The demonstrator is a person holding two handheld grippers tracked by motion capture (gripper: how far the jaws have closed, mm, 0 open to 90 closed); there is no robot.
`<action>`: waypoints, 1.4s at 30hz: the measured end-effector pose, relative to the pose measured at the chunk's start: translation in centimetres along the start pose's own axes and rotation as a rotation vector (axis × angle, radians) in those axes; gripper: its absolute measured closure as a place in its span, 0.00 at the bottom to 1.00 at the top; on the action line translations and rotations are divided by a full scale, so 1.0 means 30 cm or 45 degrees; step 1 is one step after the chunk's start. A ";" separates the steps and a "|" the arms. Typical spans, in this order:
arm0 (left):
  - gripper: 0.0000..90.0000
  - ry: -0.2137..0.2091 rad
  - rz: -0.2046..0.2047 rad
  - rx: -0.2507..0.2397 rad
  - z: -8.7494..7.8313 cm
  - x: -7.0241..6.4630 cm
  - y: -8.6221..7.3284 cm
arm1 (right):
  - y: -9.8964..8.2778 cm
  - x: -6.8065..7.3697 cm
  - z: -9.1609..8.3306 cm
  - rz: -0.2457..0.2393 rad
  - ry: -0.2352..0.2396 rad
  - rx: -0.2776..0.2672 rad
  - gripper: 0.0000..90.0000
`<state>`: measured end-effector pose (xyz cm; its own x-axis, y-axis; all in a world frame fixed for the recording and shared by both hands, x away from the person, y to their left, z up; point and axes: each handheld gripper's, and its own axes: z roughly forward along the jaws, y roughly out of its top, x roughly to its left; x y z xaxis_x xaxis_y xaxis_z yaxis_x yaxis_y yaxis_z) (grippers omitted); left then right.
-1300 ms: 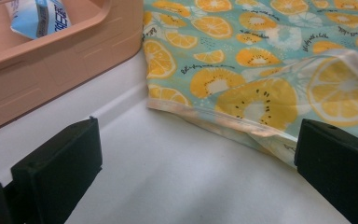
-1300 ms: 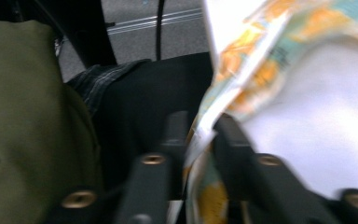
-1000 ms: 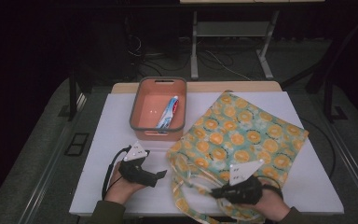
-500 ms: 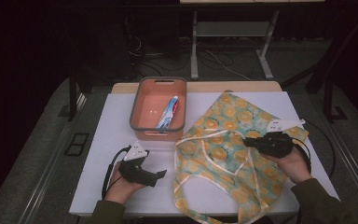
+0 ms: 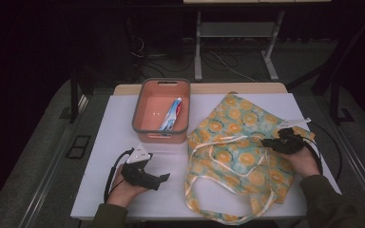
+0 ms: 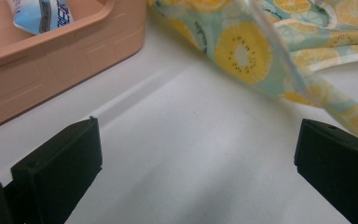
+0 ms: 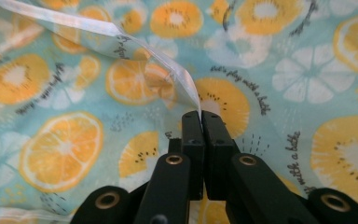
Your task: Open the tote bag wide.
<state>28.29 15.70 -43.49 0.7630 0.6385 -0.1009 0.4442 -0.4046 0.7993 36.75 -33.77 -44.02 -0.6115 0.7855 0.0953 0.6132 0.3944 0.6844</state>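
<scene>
R gripper sits over the bag near the table's right edge, jaws pinched on the pale strap. In the right gripper view the strap's end runs down into the slit between the two pads, which stand almost together; the jaws have just been opening a little, strap still between them. Strap rises from the pinch and crosses to the upper left over the fruit-print cloth.

Bag lies flat on the right half of the table, one corner toward the far edge, its handles looped toward the near edge. Its left side is close to the bin, whether touching can't tell.

L gripper rests on the table by the near-left part, jaws wide, nothing between them, just bare table. In the left gripper view the bag's edge lies ahead of the jaws, apart from them.

Bin is at the far edge, left of centre, w/ a tube lying inside along its length.
</scene>
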 end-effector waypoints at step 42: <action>0.00 -0.062 0.038 0.017 0.006 -0.008 -0.008 | -0.036 0.479 0.038 -0.483 0.275 0.136 0.73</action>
<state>28.10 15.52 -43.78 0.7979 0.5934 -0.1066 0.4272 -0.4318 0.7944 27.88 -22.37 -44.20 -0.8864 0.4629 0.0085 0.3670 0.6912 0.6226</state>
